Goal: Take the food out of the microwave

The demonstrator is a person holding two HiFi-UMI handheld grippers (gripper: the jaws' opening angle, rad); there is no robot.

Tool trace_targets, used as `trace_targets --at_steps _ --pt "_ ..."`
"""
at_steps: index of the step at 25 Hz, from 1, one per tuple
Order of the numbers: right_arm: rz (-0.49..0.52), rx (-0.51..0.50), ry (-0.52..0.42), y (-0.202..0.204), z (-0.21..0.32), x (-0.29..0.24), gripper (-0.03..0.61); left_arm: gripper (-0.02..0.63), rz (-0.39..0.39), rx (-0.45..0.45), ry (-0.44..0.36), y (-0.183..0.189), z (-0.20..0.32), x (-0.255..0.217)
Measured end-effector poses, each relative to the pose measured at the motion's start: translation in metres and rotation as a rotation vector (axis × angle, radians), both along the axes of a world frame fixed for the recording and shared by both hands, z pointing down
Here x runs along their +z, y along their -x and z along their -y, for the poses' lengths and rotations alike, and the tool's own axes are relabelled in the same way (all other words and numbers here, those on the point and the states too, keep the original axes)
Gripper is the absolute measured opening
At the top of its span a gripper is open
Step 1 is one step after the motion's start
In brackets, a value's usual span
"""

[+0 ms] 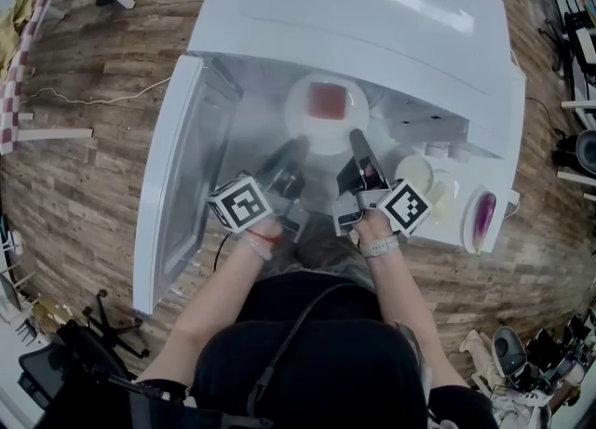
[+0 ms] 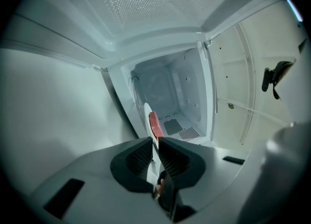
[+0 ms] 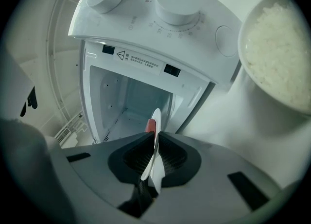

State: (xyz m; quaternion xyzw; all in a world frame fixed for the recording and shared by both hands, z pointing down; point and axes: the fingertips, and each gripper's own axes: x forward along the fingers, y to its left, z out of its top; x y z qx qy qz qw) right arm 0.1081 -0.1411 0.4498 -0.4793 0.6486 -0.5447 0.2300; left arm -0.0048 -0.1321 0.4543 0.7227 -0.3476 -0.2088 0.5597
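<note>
Now both of my grippers are closed narrow on the white plate (image 1: 321,145). The left gripper (image 1: 296,148) pinches the rim on its near left side. The right gripper (image 1: 357,137) pinches the rim on its near right side. In the left gripper view the plate (image 2: 147,112) stands edge-on between the ribbed pads of the left gripper (image 2: 154,152). The right gripper view shows the same thin rim (image 3: 156,121) clamped in the right gripper (image 3: 154,151).

The plate carries a flat red piece of food (image 1: 327,100), and it sits at the mouth of the white microwave (image 1: 372,18), with the empty cavity (image 2: 170,96) beyond it. I cannot tell whether the plate rests on the cavity floor.

The door (image 1: 172,185) hangs wide open to the left, so the near side is free. To the right, a bowl of rice (image 3: 279,48) stands close beside the control panel with its two knobs (image 3: 177,4), and a purple item (image 1: 483,218) lies further right.
</note>
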Motion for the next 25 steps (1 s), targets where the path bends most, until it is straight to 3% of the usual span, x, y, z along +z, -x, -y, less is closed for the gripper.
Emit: trace_targets --at_steps 25 --pt "0.021 -0.033 -0.032 0.008 -0.045 -0.007 0.041 0.044 0.048 -0.002 -0.040 0.008 -0.047 -0.005"
